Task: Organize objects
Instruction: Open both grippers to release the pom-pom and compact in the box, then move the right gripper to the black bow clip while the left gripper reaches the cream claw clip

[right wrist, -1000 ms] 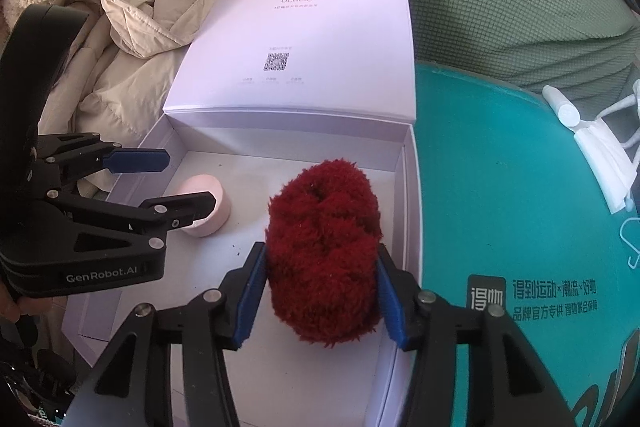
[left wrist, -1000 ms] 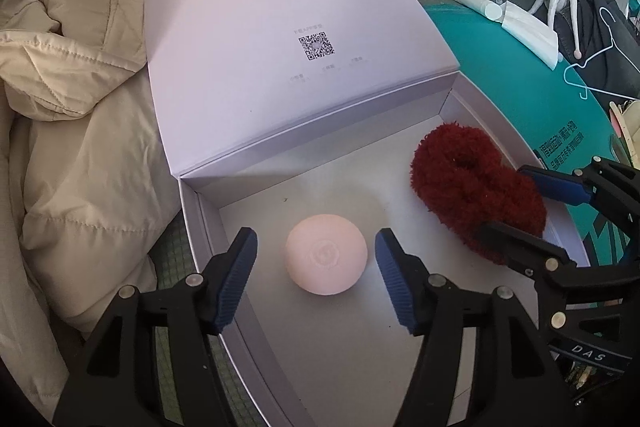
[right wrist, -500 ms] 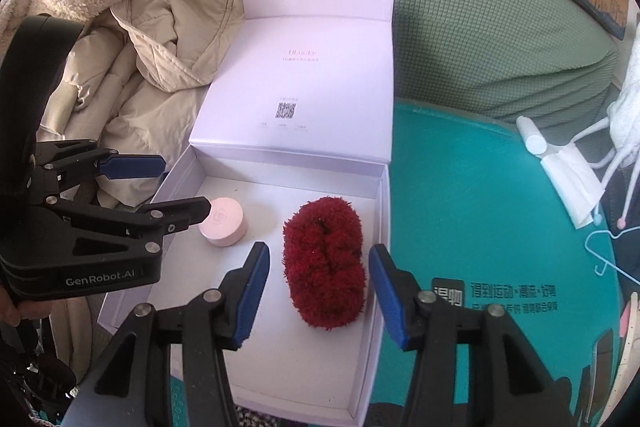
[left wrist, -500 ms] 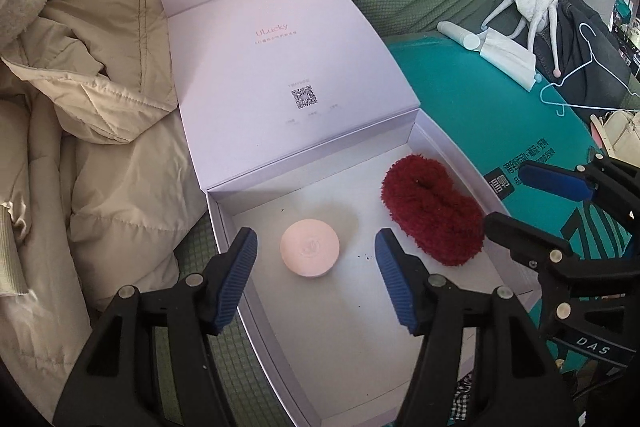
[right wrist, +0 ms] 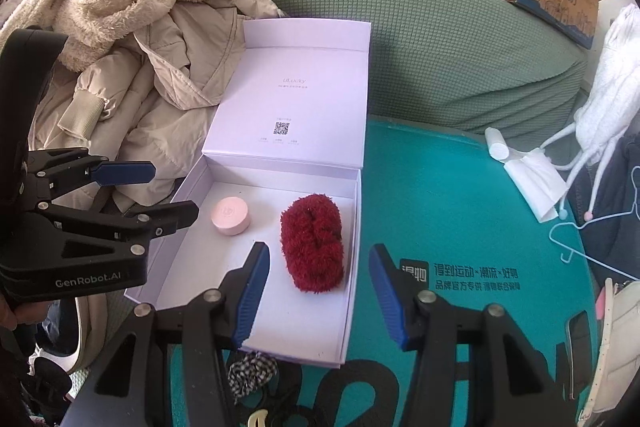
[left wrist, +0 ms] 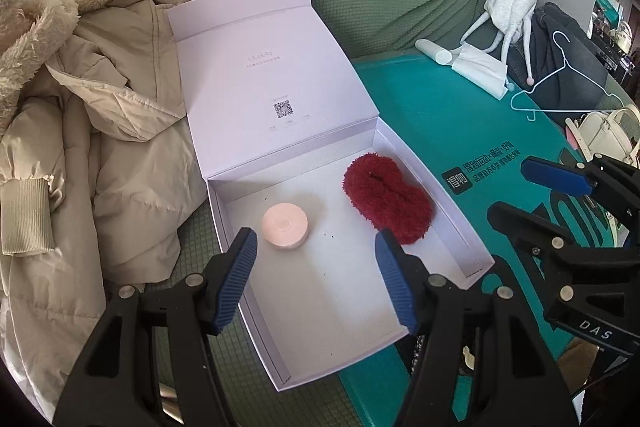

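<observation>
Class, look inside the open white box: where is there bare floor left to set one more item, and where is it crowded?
Bare floor fills the near half of the white box, in front of the pink round case and the red fluffy scrunchie. A narrower strip runs between those two. The far half is crowded: the scrunchie lies close to the right wall.

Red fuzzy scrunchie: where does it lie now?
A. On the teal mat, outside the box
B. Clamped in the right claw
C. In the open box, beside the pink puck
C: the red fuzzy scrunchie rests on the floor of the open box, right of the pink puck; the right claw is open and empty.
</observation>
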`<state>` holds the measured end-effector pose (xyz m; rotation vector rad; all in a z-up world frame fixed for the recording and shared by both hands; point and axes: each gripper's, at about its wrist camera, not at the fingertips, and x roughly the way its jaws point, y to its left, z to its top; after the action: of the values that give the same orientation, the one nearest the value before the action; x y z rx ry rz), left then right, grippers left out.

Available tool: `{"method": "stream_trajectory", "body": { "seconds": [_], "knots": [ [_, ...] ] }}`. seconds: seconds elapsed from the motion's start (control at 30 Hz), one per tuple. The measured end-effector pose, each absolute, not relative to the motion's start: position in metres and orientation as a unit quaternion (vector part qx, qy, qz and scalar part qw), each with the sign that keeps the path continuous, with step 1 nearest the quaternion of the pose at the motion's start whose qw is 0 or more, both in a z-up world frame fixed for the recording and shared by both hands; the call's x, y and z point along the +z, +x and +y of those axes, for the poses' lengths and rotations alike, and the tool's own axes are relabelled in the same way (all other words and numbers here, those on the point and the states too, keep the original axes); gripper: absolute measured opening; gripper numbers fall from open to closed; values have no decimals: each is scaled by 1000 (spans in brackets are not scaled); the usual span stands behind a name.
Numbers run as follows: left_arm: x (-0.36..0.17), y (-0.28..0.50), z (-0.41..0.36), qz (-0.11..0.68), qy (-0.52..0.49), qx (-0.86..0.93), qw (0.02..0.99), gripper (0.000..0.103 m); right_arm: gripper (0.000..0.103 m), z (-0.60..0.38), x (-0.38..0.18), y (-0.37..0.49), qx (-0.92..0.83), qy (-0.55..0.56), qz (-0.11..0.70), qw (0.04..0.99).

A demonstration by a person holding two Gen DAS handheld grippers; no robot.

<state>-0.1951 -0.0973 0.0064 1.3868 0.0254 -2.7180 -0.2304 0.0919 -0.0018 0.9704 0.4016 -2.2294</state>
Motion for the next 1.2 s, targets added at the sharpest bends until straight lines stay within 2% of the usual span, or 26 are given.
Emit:
{"method": "stream_trajectory", "body": {
  "seconds": [0.33,0.5,0.77,1.2],
  "knots": [
    [11,-156,-78,1,447,-894,39,60,52,124,6,-200,-862,367,148,316],
    [15,-130,-64,-7,439,-898,29,65,52,141,7,-181,-866,365,146,308],
    [17,-86,-34,-13,430,-903,4,65,52,171,3,-149,-872,365,140,294],
    [-17,-38,10,-17,448,-893,-46,65,52,209,-28,-103,-869,391,132,274]
  ]
}}
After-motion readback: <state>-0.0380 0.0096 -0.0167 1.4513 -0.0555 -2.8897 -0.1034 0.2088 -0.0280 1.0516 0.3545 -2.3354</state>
